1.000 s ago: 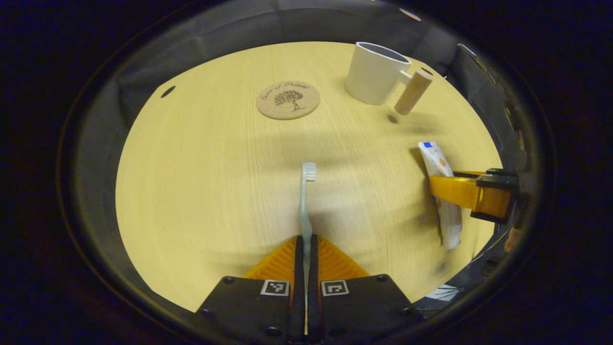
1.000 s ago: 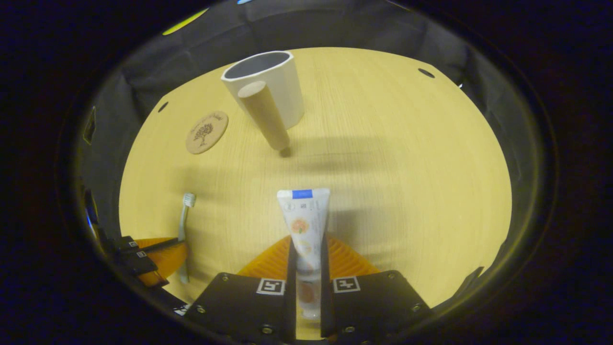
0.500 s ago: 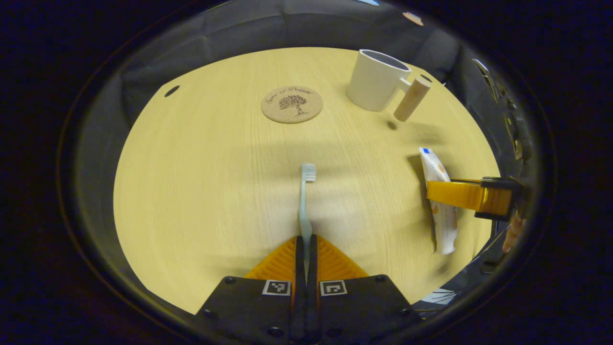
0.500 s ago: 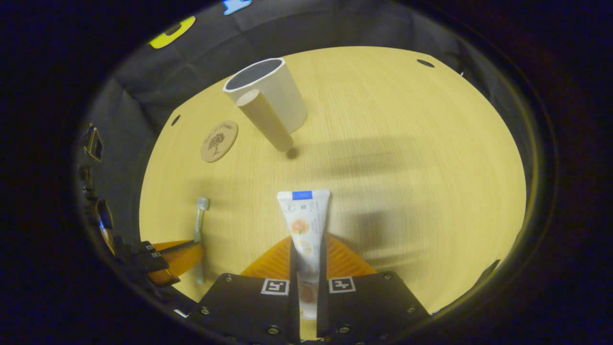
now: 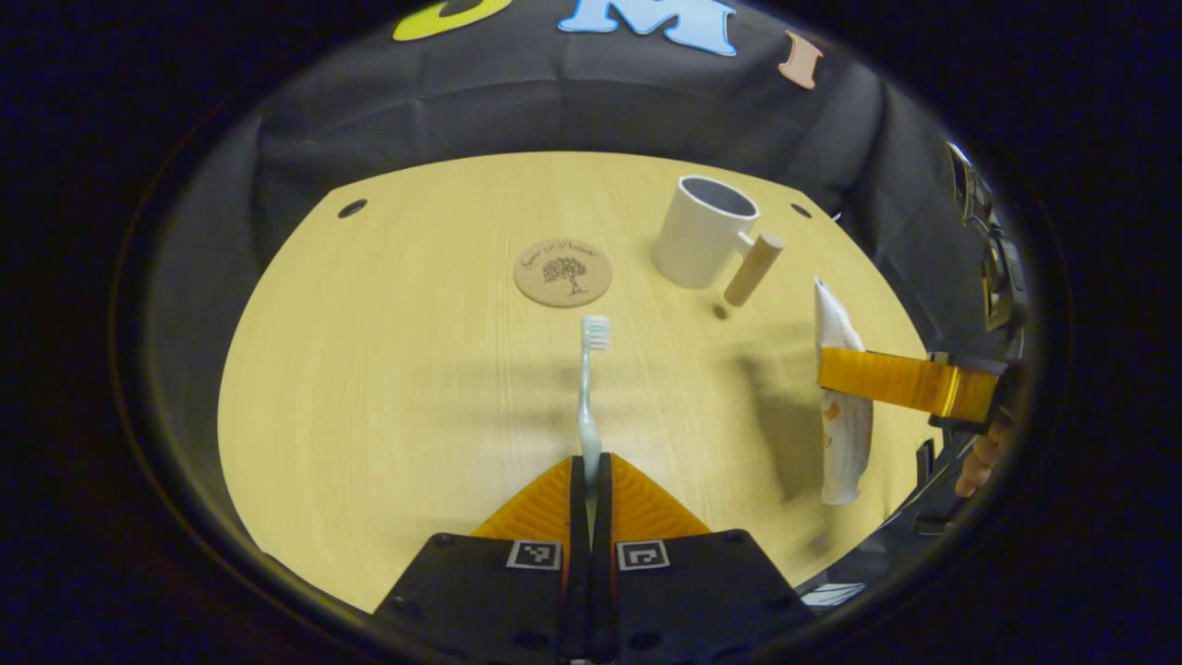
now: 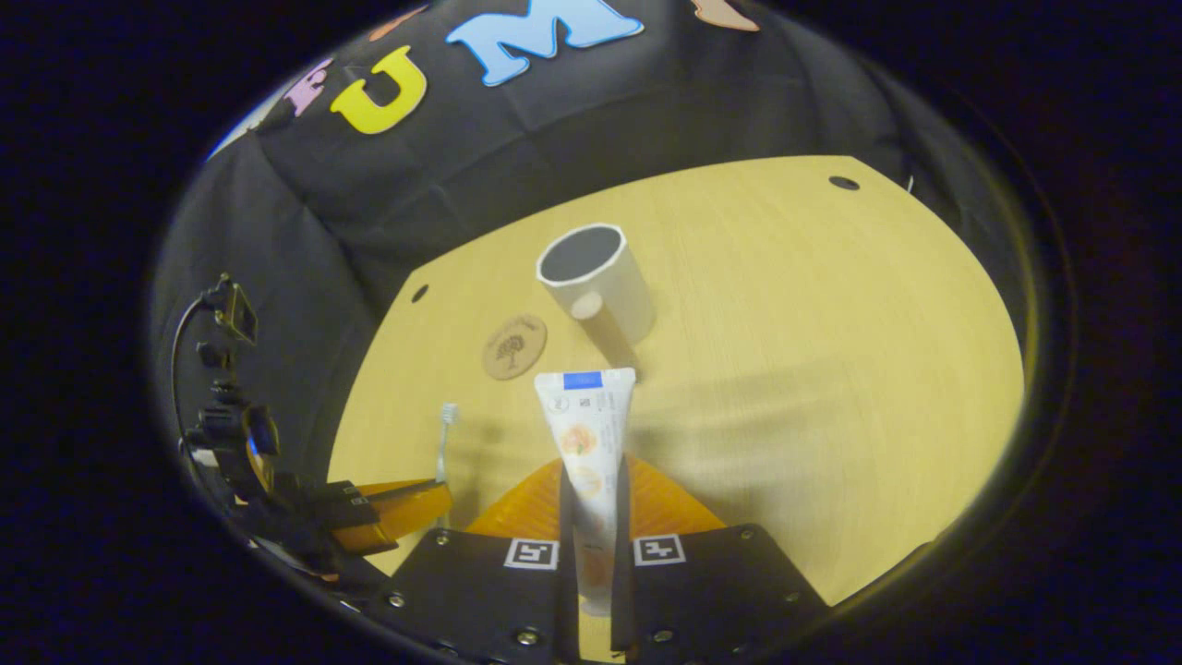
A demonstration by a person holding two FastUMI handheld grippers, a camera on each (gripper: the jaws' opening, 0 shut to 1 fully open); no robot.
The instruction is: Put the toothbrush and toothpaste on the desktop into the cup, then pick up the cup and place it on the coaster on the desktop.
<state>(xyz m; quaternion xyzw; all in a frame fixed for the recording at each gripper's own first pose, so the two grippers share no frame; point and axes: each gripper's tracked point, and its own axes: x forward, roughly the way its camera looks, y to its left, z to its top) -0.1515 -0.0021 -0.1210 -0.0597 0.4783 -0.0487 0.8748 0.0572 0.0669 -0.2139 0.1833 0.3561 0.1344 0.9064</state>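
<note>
My left gripper (image 5: pixel 590 466) is shut on the handle of a pale toothbrush (image 5: pixel 588 388), whose bristle head points forward above the table. My right gripper (image 6: pixel 591 480) is shut on a white toothpaste tube (image 6: pixel 587 434), flat end forward. Both are lifted off the wooden desktop (image 5: pixel 388 369). A white cup (image 5: pixel 699 231) with a wooden peg handle (image 5: pixel 753 269) stands upright at the back; the same cup (image 6: pixel 598 280) is ahead of the tube. The round cork coaster (image 5: pixel 562 272) lies left of the cup. In the left gripper view, the right gripper (image 5: pixel 910 380) holds the tube (image 5: pixel 842 425) at the right.
The left gripper (image 6: pixel 388 513) and the toothbrush (image 6: pixel 444 443) appear at the lower left of the right gripper view. Black cloth walls surround the table. A small rig (image 6: pixel 226 406) stands off the table's left edge. Cable holes (image 5: pixel 351 208) mark the far corners.
Both grippers have risen and pulled back with toothbrush and toothpaste held; the cup and coaster look smaller and farther, and more of the booth wall shows.
</note>
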